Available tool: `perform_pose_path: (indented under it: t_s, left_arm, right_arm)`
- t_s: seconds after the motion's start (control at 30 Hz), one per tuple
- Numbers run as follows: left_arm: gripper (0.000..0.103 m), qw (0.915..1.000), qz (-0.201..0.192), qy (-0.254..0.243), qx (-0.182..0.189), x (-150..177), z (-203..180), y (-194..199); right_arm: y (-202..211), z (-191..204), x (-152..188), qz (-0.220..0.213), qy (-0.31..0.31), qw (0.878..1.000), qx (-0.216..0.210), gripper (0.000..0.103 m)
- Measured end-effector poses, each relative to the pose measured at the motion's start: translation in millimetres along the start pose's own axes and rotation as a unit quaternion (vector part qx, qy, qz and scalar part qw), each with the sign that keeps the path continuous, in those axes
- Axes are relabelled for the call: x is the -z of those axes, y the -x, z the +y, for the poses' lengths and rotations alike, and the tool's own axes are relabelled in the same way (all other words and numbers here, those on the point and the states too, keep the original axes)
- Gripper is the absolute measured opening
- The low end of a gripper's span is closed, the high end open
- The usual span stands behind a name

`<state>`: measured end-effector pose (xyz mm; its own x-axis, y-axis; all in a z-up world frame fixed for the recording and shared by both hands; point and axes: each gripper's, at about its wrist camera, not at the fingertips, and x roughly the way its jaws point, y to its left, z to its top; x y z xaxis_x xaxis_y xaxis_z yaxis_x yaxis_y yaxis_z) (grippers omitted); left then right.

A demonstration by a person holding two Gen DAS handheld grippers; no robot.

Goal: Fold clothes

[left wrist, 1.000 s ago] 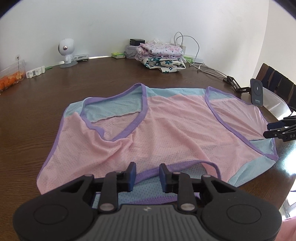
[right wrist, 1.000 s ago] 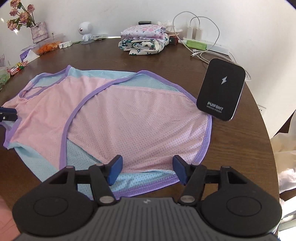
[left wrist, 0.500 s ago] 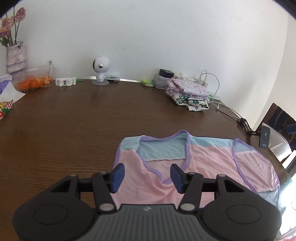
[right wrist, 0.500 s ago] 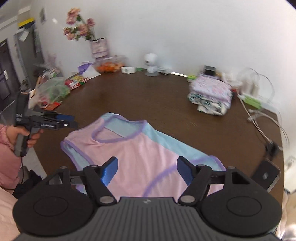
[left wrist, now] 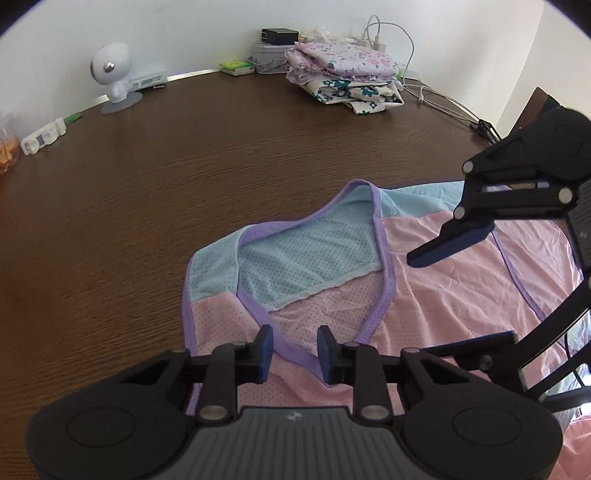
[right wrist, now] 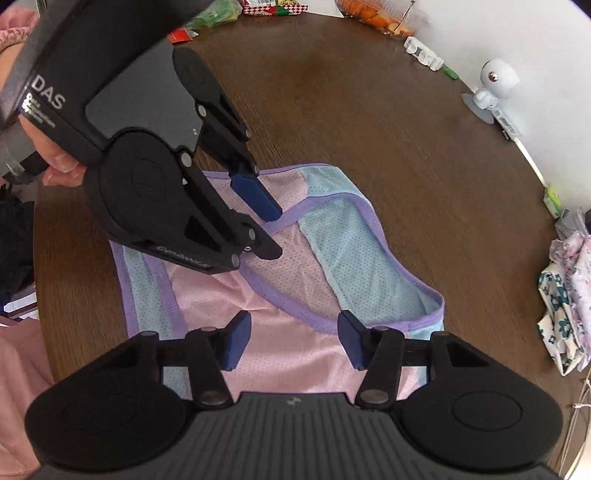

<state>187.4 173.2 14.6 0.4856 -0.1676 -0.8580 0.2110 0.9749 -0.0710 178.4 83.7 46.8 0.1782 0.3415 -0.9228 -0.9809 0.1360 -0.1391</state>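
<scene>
The left tongs (left wrist: 295,349) hang narrowly apart, jaws just closing, straddling the purple neckline of the vest (left wrist: 424,295) lying flat on the counter (left wrist: 184,177). Beyond it, the right tongs (right wrist: 291,339) gape empty, also closing; each should pinch one shoulder evenly.

A lived-in home room, centred on a round dark wooden table (left wrist: 155,206). Along its far edge by the white wall sit a small white robot-shaped camera (left wrist: 112,75), folded floral laundry (left wrist: 347,77), charger cables (left wrist: 391,33) and a snack tub (right wrist: 380,14).
</scene>
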Motion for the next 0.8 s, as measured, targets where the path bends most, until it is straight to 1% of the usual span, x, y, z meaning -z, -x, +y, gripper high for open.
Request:
perform_pose_path:
  t_s: [0.13,0.17,0.2,0.23,0.27,0.3,0.4,0.43,0.5,0.53,0.6,0.63,0.67,0.73,0.77,0.8]
  left_arm:
    - [0.012,0.9998,-0.006,0.017,0.006,3.0,7.9,-0.3]
    - [0.01,0.9997,-0.009,0.022,0.007,3.8,9.6,0.1]
    - [0.007,0.9996,-0.012,0.026,0.008,4.8,10.8,0.5]
    - [0.005,0.9995,-0.015,0.028,0.007,5.2,11.0,0.6]
    - [0.004,0.9994,-0.018,0.031,0.006,4.4,11.2,0.0]
    - [0.003,0.9992,-0.02,0.034,0.004,5.2,11.7,0.3]
    - [0.002,0.9984,-0.035,0.045,-0.001,5.8,12.9,2.9]
    - [0.002,0.9981,-0.039,0.049,-0.001,5.3,13.8,3.8]
    - [0.001,0.9978,-0.043,0.051,-0.001,3.5,15.0,4.8]
    - [0.002,0.9976,-0.043,0.054,0.003,2.9,15.4,5.5]
    - [0.005,0.9971,-0.037,0.063,0.021,1.3,17.0,7.5]
    - [0.012,0.997,-0.034,0.065,0.025,0.9,17.0,8.8]
    - [0.024,0.9973,-0.03,0.064,0.021,0.7,15.4,10.5]
    - [0.037,0.9978,-0.024,0.06,0.013,0.5,11.7,13.4]
    - [0.037,0.9982,-0.018,0.056,0.01,0.2,9.2,13.5]
    - [0.037,0.9984,-0.011,0.055,0.008,-0.5,7.6,12.7]
  right_arm:
    - [-19.2,-10.0,3.6,-0.007,-0.006,1.0,-0.029,0.052]
    - [-21.5,-12.6,4.1,-0.011,-0.01,0.999,-0.037,0.051]
    - [-23.6,-15.1,4.7,-0.014,-0.014,0.999,-0.045,0.047]
    - [-24.3,-17.2,5.6,-0.014,-0.017,0.999,-0.049,0.046]
    - [-26.4,-19.7,6.7,-0.012,-0.02,0.998,-0.054,0.042]
    - [-28.5,-22.2,7.9,-0.009,-0.024,0.998,-0.059,0.036]
    - [-29.5,-28.8,13.3,-0.019,-0.038,0.996,-0.072,0.032]
    - [-28.9,-31.1,14.9,-0.024,-0.043,0.996,-0.077,0.029]
    - [-27.0,-35.5,18.0,-0.03,-0.053,0.995,-0.08,0.007]
    - [-26.0,-36.6,19.4,-0.03,-0.055,0.995,-0.08,0.005]
    - [-24.1,-37.3,21.8,-0.033,-0.054,0.995,-0.078,0.004]
    - [-23.3,-37.6,22.6,-0.034,-0.053,0.995,-0.078,0.004]
    - [-22.5,-37.9,23.4,-0.036,-0.052,0.995,-0.078,0.004]
    - [-19.9,-38.7,23.4,-0.046,-0.051,0.995,-0.078,0.004]
    - [-19.7,-38.7,22.3,-0.051,-0.05,0.994,-0.077,0.007]
    - [-19.0,-38.2,21.1,-0.052,-0.047,0.994,-0.078,0.014]
